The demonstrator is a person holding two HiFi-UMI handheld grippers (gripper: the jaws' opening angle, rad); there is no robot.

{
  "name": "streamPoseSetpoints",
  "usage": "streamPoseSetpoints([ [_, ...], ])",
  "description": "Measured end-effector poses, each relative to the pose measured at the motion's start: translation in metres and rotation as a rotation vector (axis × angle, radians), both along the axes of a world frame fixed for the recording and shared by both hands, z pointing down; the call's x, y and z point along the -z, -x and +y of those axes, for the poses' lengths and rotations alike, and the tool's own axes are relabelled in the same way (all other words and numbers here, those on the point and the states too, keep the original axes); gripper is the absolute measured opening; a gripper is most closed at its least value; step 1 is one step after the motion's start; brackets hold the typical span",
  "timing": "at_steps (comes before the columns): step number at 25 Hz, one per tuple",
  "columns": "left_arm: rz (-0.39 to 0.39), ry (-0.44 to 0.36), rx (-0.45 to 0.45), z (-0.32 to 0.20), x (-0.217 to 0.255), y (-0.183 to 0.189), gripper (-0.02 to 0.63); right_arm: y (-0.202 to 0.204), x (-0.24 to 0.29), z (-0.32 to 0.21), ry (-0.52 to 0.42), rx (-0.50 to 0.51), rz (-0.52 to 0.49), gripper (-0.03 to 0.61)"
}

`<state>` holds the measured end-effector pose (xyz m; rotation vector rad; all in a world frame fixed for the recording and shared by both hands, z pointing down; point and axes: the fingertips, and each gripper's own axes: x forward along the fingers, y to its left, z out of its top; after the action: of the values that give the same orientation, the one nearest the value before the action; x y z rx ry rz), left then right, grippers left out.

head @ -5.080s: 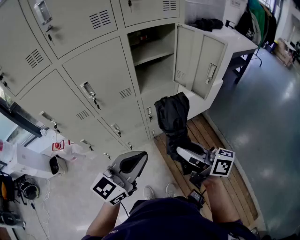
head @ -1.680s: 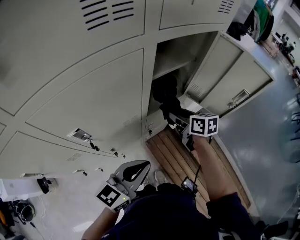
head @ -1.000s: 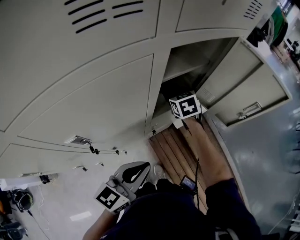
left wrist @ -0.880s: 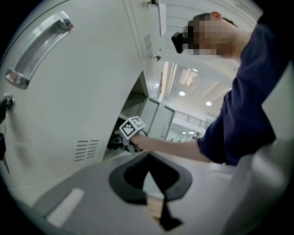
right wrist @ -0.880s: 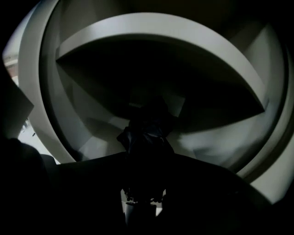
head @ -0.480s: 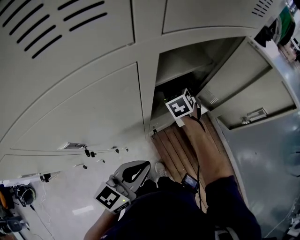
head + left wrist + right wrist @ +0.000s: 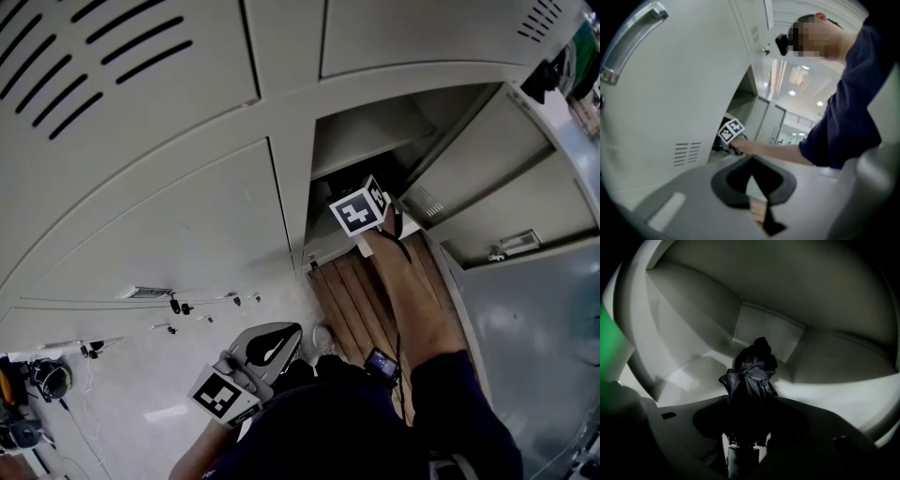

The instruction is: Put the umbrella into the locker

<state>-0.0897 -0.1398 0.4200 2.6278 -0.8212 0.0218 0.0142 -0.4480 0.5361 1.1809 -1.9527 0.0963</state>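
Now inside the locker (image 7: 367, 129), the right claw (image 7: 749, 404) is opening round the black umbrella (image 7: 749, 373) — left claw (image 7: 751, 161) closed, empty.

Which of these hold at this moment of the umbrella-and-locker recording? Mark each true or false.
1. The right gripper reaches into the open locker. True.
2. The umbrella lies on the wooden floor. False: it is inside the locker, between the right gripper's jaws, which are just starting to open.
3. The left gripper holds nothing. True: its jaws are together and empty, low beside the person's body.
4. The locker's door is shut. False: it stands swung open, to the right of the compartment in the head view.
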Motion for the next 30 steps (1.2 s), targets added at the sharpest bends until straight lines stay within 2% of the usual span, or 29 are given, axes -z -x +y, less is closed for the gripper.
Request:
streamPoseSetpoints([
  [8, -0.005, -0.003, 0.006, 0.0, 0.002, -0.008, 0.0, 0.0, -0.005, -0.006, 0.001, 0.012, -0.013, 0.205],
  [18, -0.013, -0.007, 0.012, 0.003, 0.002, -0.016, 0.0, -0.004, 0.004, 0.002, -0.036, 0.025, -0.054, 0.265],
  [24, -0.015, -0.018, -0.005, 0.005, 0.005, -0.026, 0.0, -0.016, 0.038, 0.033, -0.091, 0.031, -0.163, 0.267],
  [30, -0.023, -0.037, -0.021, 0.006, 0.011, -0.039, 0.0, -0.03, 0.059, 0.076, -0.126, 0.077, -0.216, 0.265],
])
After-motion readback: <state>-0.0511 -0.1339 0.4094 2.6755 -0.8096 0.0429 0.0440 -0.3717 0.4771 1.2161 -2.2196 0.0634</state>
